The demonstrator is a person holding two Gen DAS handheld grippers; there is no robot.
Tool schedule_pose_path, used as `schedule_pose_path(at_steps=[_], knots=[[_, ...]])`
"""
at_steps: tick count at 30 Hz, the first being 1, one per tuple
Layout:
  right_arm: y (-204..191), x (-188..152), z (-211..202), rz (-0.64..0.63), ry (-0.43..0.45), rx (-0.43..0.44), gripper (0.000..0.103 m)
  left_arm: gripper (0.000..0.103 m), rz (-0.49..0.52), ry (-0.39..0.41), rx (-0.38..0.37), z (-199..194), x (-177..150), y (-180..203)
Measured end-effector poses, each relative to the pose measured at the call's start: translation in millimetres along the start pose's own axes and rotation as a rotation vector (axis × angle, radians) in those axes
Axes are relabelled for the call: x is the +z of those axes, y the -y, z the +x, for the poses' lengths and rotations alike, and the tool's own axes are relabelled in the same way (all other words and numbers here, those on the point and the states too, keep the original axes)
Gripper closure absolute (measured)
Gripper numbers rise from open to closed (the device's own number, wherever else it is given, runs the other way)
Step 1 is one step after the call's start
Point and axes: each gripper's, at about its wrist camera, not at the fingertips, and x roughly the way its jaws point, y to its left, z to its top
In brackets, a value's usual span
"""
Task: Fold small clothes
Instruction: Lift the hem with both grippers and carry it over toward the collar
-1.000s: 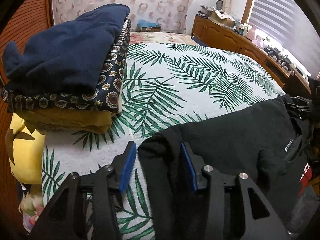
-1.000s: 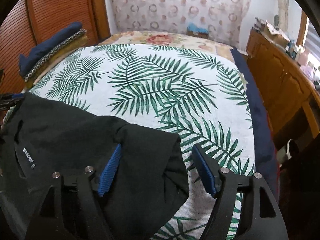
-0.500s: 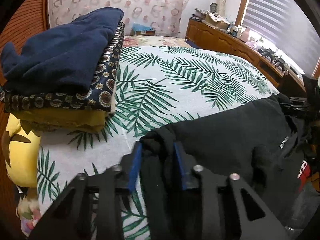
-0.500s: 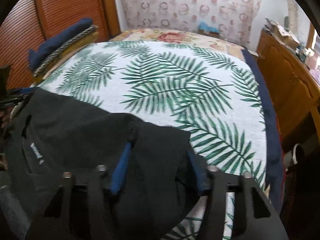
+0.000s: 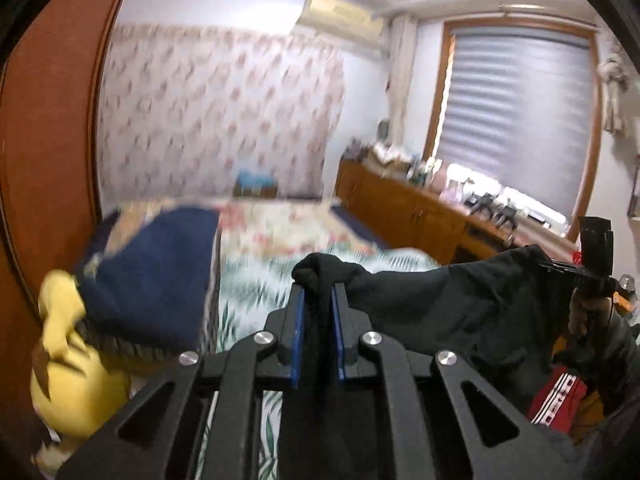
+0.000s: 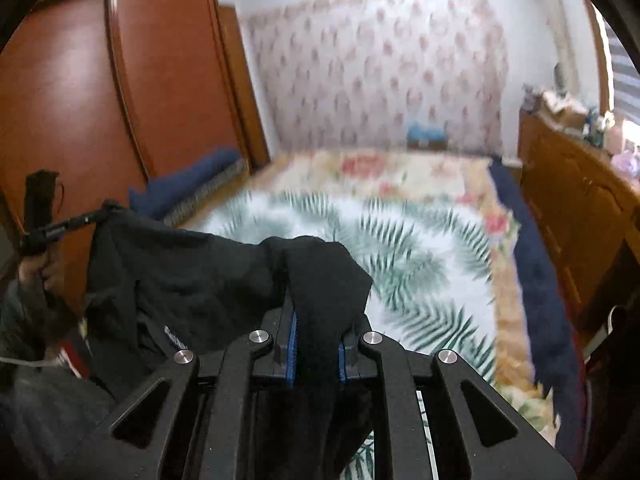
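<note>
A black garment (image 5: 440, 300) hangs stretched between my two grippers, lifted above the leaf-print bed cover (image 5: 256, 280). My left gripper (image 5: 318, 292) is shut on one bunched corner of it. My right gripper (image 6: 316, 320) is shut on the other corner, and the black garment (image 6: 180, 264) drapes to its left. Each gripper shows at the far edge of the other's view: the right gripper (image 5: 588, 276) and the left gripper (image 6: 56, 228). Both views are motion-blurred.
A stack of folded clothes with a navy piece (image 5: 156, 276) on top sits at the bed's left edge, above a yellow item (image 5: 68, 360). A wooden wardrobe (image 6: 80, 92) stands left, a wooden dresser (image 5: 420, 216) right. A red garment (image 5: 556, 396) lies low at right.
Both grippers closed on the black garment's corners, then lifted it off the bed. Both cameras tilted up toward the far wall.
</note>
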Motion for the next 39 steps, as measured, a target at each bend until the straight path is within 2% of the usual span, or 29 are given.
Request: schedule_pose_path(at_steps=[4, 10, 16, 21, 26, 29, 35, 39], knots=[[-16.6, 31.8, -42.4, -0.028, 0.099, -0.017, 0.092, 0.093, 0.037, 0.092, 0.004, -24.6, 34.1, 10.0], [-47.3, 79.2, -104.9, -0.123, 0.235, -0.062, 0.092, 0.093, 0.068, 0.207, 0.007, -64.2, 62.0, 13.5], [-71.4, 109.1, -146.4, -0.183, 0.325, -0.074, 0.092, 0.093, 0.103, 0.288, 0.008, -99.6, 87.6, 14.9], [-91.3, 129.4, -180.3, -0.226, 0.397, -0.095, 0.092, 0.092, 0.148, 0.327, 0.022, -110.9, 115.0, 16.8], [-102.4, 144.9, -200.7, -0.261, 0.437, -0.158, 0.092, 0.092, 0.15, 0.33, 0.034, -106.7, 123.4, 11.0], [-99.3, 145.2, -200.9, -0.27, 0.421, -0.176, 0.092, 0.092, 0.148, 0.324, 0.023, -107.4, 118.8, 13.6], [-101.5, 132.6, -201.9, -0.289, 0.387, -0.198, 0.092, 0.092, 0.203, 0.34, 0.032, -113.7, 122.0, 27.4], [-98.2, 145.2, -198.7, -0.312, 0.387, -0.234, 0.092, 0.092, 0.204, 0.329, 0.054, -92.0, 136.0, 19.1]])
